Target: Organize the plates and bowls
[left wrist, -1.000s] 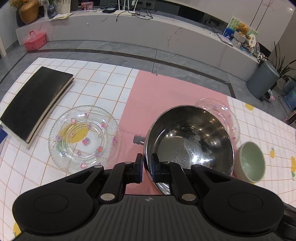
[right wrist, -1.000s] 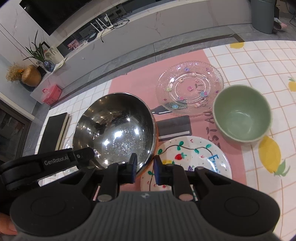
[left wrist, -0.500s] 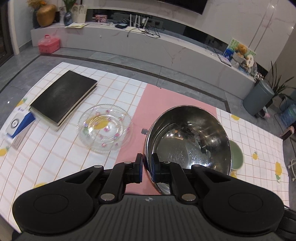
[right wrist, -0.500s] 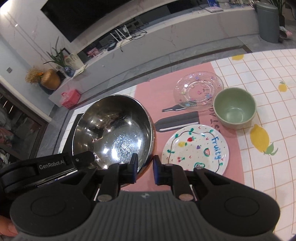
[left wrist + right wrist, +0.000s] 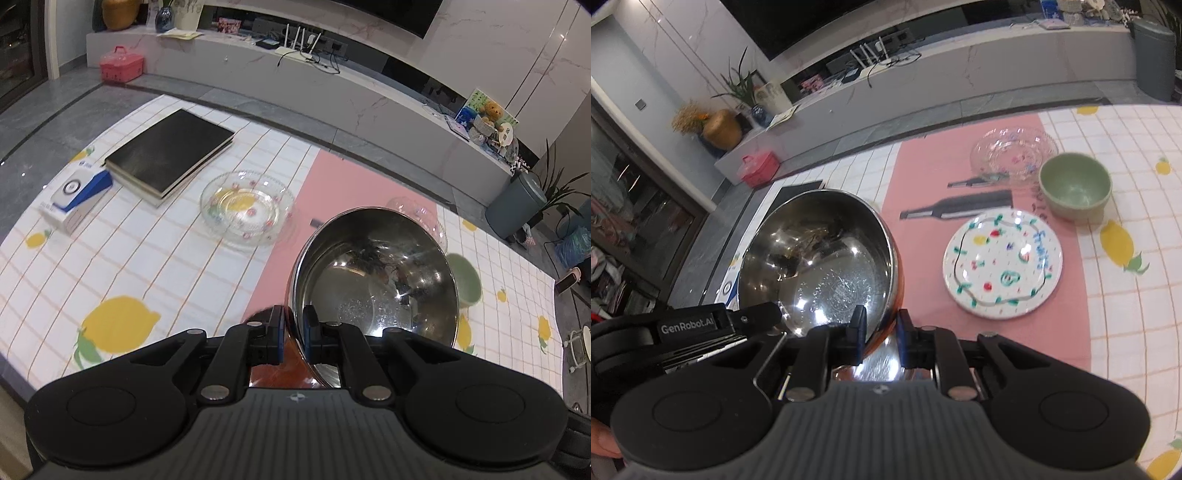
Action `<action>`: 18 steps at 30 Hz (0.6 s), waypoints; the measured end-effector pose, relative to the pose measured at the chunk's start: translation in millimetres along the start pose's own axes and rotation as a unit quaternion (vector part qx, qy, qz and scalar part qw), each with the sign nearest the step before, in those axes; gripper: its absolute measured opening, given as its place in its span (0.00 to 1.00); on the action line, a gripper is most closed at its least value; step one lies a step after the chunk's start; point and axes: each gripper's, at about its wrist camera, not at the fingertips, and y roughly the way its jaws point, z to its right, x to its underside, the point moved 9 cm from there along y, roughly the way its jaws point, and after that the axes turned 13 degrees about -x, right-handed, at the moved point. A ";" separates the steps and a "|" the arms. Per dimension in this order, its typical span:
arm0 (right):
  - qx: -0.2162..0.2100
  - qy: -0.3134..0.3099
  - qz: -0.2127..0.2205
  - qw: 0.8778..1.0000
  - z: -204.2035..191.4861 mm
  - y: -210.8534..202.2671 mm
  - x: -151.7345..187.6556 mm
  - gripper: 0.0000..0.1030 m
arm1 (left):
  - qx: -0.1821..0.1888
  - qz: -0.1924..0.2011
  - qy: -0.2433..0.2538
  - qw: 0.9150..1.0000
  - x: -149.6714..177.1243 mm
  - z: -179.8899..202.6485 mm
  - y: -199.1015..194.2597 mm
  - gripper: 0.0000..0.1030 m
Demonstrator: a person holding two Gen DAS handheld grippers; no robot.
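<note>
A large steel bowl [image 5: 376, 280] [image 5: 820, 266] hangs above the table, tilted, held by both grippers at its near rim. My left gripper [image 5: 293, 332] is shut on the rim, and so is my right gripper [image 5: 879, 334], a little further along it. The left gripper's body [image 5: 701, 328] shows at the left of the right wrist view. On the table lie a clear glass plate [image 5: 247, 212] with flower dots, a second glass plate [image 5: 1014, 153], a green bowl [image 5: 1075, 188] [image 5: 467, 282] and a white painted plate [image 5: 1003, 264].
A black book [image 5: 170, 149] and a blue-and-white box [image 5: 75, 195] lie at the table's far left. A pink runner [image 5: 923, 236] with bottle prints crosses the lemon-print tablecloth [image 5: 122, 266]. Beyond the table are a low marble bench [image 5: 332, 92] and a grey bin [image 5: 515, 206].
Both grippers have lifted the steel bowl and carried it back from the table's far side, so more of the table shows. The plates and green bowl stay where they were.
</note>
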 end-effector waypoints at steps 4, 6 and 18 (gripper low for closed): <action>0.003 -0.003 -0.018 1.000 -0.8 7.7 13.7 0.14 | -0.006 -0.012 -0.006 1.000 13.6 -11.5 4.3 0.10; 0.005 -0.003 -0.026 1.000 0.6 11.3 18.8 0.14 | -0.006 -0.021 -0.010 1.000 20.3 -16.1 7.4 0.11; 0.025 0.010 -0.064 0.998 11.1 33.1 37.2 0.13 | -0.006 -0.081 -0.028 0.996 49.9 -32.4 29.1 0.13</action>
